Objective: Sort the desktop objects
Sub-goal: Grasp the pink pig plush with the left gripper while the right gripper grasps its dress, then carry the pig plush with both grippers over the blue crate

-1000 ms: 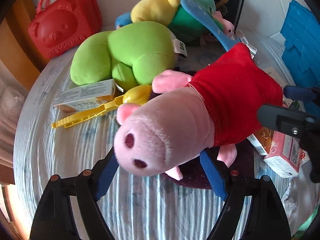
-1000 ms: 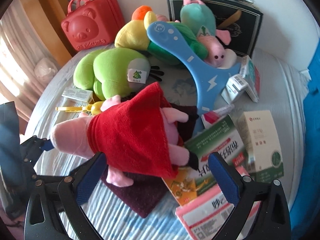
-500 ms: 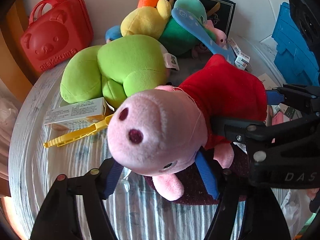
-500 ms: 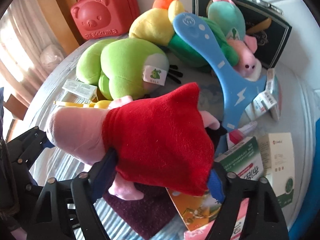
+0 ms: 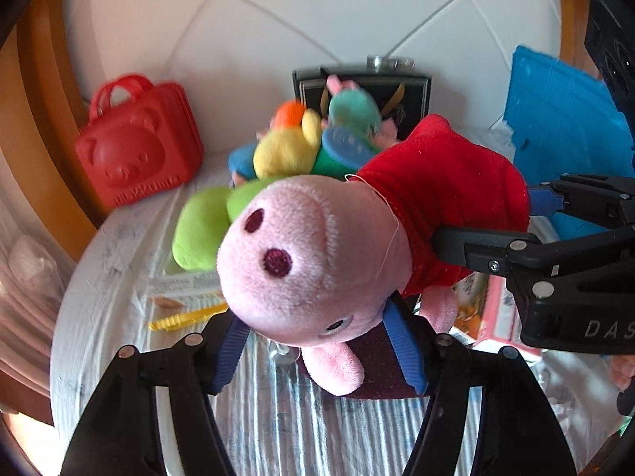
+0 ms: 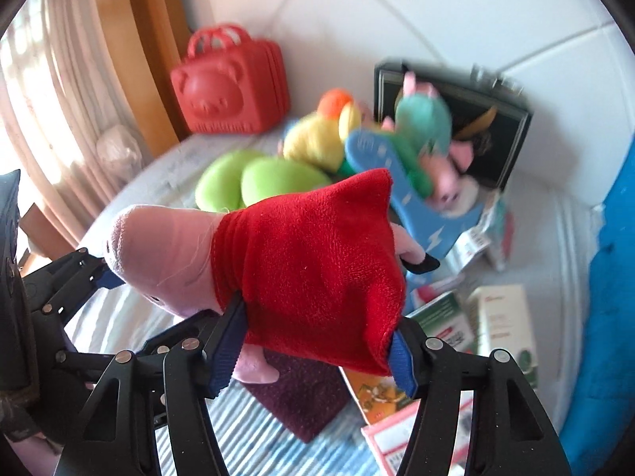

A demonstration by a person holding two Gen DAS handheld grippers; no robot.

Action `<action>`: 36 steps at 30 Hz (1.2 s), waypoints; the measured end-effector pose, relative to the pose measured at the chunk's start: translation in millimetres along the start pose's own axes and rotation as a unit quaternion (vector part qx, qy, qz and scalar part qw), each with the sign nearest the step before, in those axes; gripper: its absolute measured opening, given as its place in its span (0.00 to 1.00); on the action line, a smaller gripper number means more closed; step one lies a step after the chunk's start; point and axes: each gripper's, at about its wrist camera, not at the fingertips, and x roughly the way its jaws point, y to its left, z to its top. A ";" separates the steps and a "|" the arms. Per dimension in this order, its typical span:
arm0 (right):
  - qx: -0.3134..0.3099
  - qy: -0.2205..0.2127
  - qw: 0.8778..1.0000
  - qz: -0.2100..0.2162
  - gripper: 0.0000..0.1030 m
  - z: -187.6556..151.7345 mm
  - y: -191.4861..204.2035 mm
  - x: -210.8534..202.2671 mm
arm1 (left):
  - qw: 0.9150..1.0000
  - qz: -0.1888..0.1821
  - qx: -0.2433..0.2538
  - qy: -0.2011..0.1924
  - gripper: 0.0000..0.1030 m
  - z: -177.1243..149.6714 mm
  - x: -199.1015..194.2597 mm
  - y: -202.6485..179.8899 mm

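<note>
While both hand-held grippers clamp it, the pig plush point(image 5: 313, 254) hangs clear above the striped table point(image 5: 119, 261), pink head toward the left gripper, red dress toward the right. Left hand-held gripper point(image 5: 317, 341) has its blue pads point(image 5: 401, 341) pressed on the lower sides of the head, snout pointing up at the camera; its jaws have just been closing a little onto the head. Right hand-held gripper point(image 6: 313, 357) grips the red dress hem between its blue pads point(image 6: 228, 353), jaws have just been closing, cloth bunched between them. In the left wrist view the right gripper's black frame comes in from the right edge, one finger across the dress. Under the pig lies a dark maroon cloth point(image 6: 305, 404) on the table. Far left stands a red bear case point(image 6: 234, 87) by the wall. Green plush point(image 6: 254, 182) sits mid table, yellow plush point(image 6: 317, 139) and teal plush point(image 6: 424, 119) piled behind it, blue paddle point(image 6: 401, 182) leaning over them, black box point(image 6: 488, 135) at the far wall. Cartons point(image 6: 500, 317) lie on the right, near side. Yellow clip point(image 5: 182, 319) and a flat white carton point(image 5: 178, 287) lie left, below the green plush. Blue sheet point(image 5: 563, 127) far right. Background is motion blurred.
</note>
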 end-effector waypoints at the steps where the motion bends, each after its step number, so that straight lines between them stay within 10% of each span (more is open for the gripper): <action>1: -0.001 -0.012 1.000 -0.004 0.61 0.8 2.0 -13.3 | 1.000 -0.001 0.002 -0.011 0.63 3.9 -10.0 -2.9; 20: 0.052 -0.185 0.962 -0.194 0.61 -23.4 -85.0 -277.1 | 0.964 -0.137 0.115 -0.196 0.63 110.1 -170.8 -191.8; 36: 0.192 -0.153 0.920 -0.304 0.61 -139.0 -250.1 -403.0 | 0.939 -0.246 0.222 -0.089 0.64 124.5 -205.9 -452.9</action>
